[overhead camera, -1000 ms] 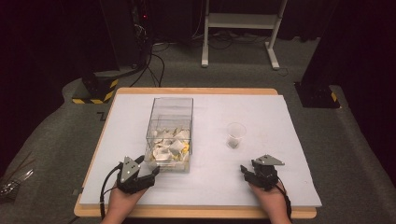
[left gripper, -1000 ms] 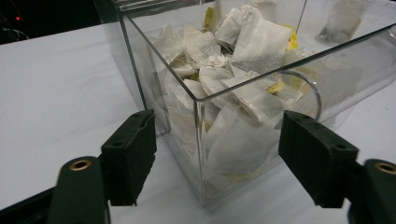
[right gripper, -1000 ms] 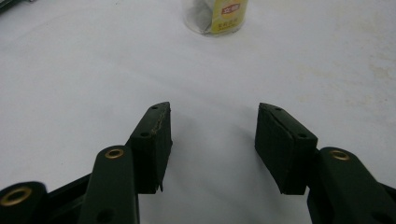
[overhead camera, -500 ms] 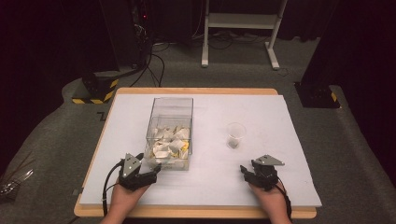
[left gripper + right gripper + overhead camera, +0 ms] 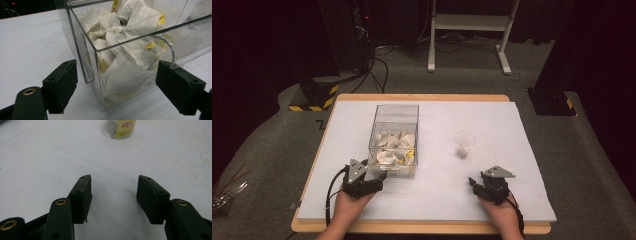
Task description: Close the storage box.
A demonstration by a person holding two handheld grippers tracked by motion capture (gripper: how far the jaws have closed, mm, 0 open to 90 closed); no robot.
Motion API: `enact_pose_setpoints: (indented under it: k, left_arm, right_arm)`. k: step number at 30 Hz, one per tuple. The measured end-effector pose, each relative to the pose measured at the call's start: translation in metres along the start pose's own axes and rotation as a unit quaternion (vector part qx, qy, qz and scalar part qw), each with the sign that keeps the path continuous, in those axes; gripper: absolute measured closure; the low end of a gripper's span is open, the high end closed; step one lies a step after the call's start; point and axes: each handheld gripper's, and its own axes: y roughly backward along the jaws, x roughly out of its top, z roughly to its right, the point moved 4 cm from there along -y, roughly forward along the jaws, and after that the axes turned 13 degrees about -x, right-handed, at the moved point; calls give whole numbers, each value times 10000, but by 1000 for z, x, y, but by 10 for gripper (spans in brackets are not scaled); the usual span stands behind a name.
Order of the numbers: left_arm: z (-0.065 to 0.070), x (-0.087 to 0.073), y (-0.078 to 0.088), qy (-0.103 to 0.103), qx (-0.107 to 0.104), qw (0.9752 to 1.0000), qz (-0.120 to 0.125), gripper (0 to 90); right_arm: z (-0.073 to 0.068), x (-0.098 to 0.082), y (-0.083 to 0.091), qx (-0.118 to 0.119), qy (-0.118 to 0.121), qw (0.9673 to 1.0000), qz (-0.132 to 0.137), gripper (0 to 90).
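High view frames the whole white table (image 5: 532, 150), with the clear box (image 5: 394, 140) of tea bags (image 5: 396, 149) as the landmark left of the middle. The left gripper (image 5: 379, 179) sits just at the box's near left corner, and the right gripper (image 5: 473, 184) rests well to the right of the box, nearer the person. A small clear cup (image 5: 464, 145) stands to the right of the box, with bare table between them. Left gripper view gives what the overhead cannot: the near corner of the box (image 5: 100, 75) stands between the two black jaws, which are spread wide on either side of it, their pads clear of the walls, and the heaped tea bags (image 5: 130, 50) press against the clear walls, some with yellow tags. Right gripper view shows the right gripper (image 5: 113, 195) with its jaws about half apart over bare white table and nothing between them, and the cup (image 5: 118, 128) straight ahead holds one tea bag with a yellow label, a detail too small to read from above. Against the earlier frames, the left gripper's jaws have just been opening around the box corner and the hand sits a little nearer the person, while the right gripper, box and cup lie as before.
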Motion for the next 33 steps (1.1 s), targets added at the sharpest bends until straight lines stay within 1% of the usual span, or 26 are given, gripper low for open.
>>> enact_pose_setpoints:
  k: [4, 6, 10, 14, 17, 26, 31, 33]
  left_arm:
    - [-3, 1, -2, 84, 41, 10000, 33, 175]
    - [-4, 2, -3, 74, 42, 10000, 41, 170]
    - [-6, 2, -6, 136, 116, 9998, 69, 163]
    - [-10, 4, -9, 152, 160, 9997, 58, 152]
    - [-12, 5, -13, 272, 140, 9995, 113, 151]
    - [-19, 11, -24, 324, 291, 9989, 156, 151]
    - [-23, 14, -29, 424, 310, 9983, 255, 159]
    - [-25, 14, -30, 412, 332, 9982, 289, 161]
  right_arm:
    - [0, 0, 0, 3, -7, 10000, -1, 457]
    - [-1, 0, 0, -12, 4, 10000, -6, 457]
    - [0, 0, 0, -1, 1, 10000, -3, 457]
    - [-1, 0, 0, -12, 24, 10000, 0, 458]
    - [-1, 0, 0, 3, 5, 10000, -5, 457]
    - [-1, 0, 0, -7, 32, 10000, 3, 457]
    - [-1, 0, 0, 5, 9, 10000, -3, 457]
    - [-1, 0, 0, -4, 22, 10000, -4, 457]
